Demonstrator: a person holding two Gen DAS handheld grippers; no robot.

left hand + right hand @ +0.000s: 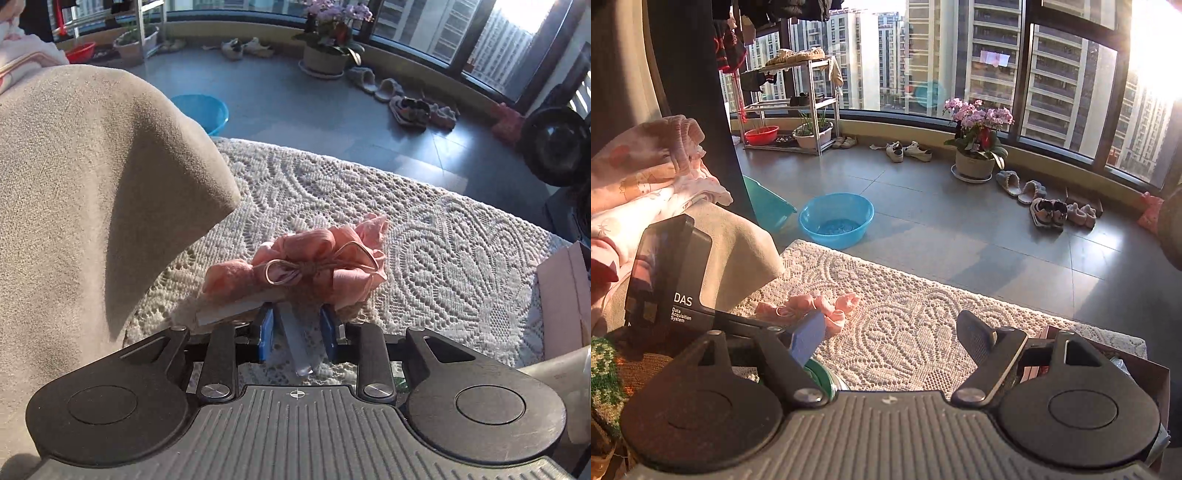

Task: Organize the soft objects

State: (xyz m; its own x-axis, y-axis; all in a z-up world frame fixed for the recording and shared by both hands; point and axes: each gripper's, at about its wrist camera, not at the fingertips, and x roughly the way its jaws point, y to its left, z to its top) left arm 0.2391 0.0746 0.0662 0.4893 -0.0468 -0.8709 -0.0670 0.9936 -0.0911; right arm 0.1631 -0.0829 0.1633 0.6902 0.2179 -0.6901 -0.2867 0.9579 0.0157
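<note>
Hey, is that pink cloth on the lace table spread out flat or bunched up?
Bunched up: the pink cloth is gathered into puffy folds and tied with a cord bow.

Low, warm sunlight pours in through the windows (pixel 1067 92) far ahead and to the right of both claws, blowing the upper right corner of each view out to white glare. A faint bluish lens flare floats on the glass ahead of the right claw. The beige cloth (pixel 92 192) left of the left gripper (pixel 297 326) shows a deep shadow in its fold. Focus is sharp throughout — only fisheye bending curves the window frames and the lace cover (pixel 424 236) at the edges.
</note>
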